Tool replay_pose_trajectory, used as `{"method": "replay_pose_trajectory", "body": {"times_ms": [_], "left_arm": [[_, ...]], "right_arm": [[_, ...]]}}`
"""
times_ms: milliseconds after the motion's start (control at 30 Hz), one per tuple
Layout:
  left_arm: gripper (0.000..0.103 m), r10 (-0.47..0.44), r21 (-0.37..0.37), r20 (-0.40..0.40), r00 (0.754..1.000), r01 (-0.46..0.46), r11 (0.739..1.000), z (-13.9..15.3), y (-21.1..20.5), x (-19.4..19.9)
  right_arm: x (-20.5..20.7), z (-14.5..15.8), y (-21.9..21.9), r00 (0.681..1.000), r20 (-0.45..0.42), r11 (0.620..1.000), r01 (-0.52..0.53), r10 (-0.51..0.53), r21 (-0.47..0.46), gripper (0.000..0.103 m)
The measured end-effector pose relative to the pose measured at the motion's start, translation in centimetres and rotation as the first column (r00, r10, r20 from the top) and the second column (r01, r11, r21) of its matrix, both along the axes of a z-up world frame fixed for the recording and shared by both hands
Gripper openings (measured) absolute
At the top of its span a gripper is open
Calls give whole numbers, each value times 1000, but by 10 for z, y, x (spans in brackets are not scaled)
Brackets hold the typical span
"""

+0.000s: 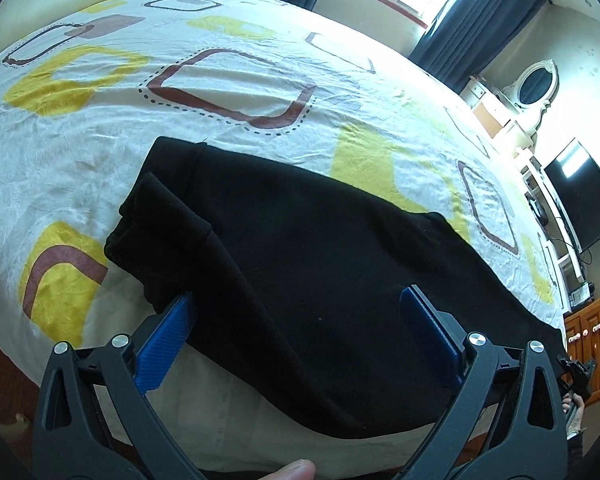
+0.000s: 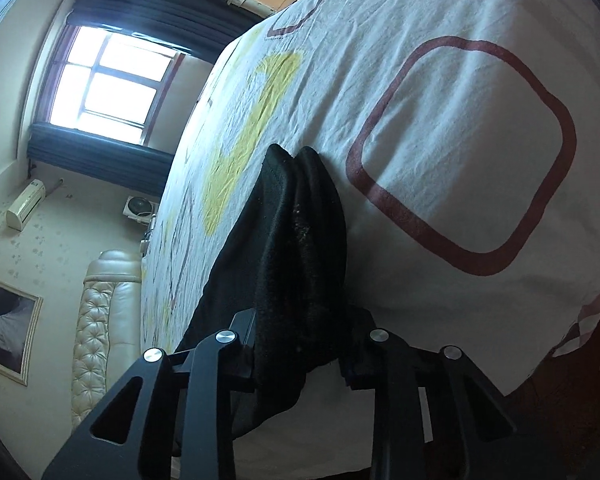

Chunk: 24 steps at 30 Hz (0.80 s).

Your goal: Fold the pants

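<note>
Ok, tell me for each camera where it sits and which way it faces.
Left wrist: sits on the left claw, looking forward and down over the black pants spread on the patterned bedsheet, toward the window; its open blue pads and a fingertip at the bottom edge show.
Right wrist: sits on the right claw, rolled sideways, looking along the bed toward the window; its fingers are shut on a bunched fold of the pants.
Shared: pants, bedsheet, window.

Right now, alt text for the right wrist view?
The right gripper is shut on a bunched end of the black pants, which lie on a bed sheet patterned with maroon and yellow squares. Behind are a bright window and a cream headboard.
</note>
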State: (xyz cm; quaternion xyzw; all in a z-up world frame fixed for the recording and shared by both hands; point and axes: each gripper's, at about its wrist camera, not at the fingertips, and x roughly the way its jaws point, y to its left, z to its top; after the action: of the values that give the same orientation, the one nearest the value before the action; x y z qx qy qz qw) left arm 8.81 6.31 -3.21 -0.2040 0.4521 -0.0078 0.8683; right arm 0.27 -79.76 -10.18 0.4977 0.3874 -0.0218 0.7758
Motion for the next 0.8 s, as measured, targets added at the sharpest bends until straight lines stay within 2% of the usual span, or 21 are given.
{"method": "replay_pose_trajectory", "body": {"times_ms": [200, 333, 467, 567, 667, 800], "left_arm": [[100, 23, -40, -80, 997, -26, 999, -26, 16, -2], [100, 27, -65, -71, 997, -31, 997, -37, 21, -9], [100, -17, 0, -60, 998, 17, 1000, -37, 13, -12], [100, -12, 38, -77, 997, 15, 999, -37, 8, -10], [100, 5, 37, -94, 996, -1, 999, -35, 7, -10], [100, 26, -6, -105, 994, -27, 1000, -33, 13, -10]], "right_arm": [[-2, 30, 16, 988, 139, 989, 44, -64, 143, 24], [12, 74, 52, 977, 211, 993, -13, -12, 117, 24], [34, 122, 107, 960, 262, 993, -114, 103, 29, 24], [53, 148, 158, 942, 274, 981, -191, 194, -39, 24], [61, 157, 207, 920, 269, 959, -267, 284, -101, 24], [85, 150, 280, 893, 188, 905, -370, 409, -209, 24]]}}
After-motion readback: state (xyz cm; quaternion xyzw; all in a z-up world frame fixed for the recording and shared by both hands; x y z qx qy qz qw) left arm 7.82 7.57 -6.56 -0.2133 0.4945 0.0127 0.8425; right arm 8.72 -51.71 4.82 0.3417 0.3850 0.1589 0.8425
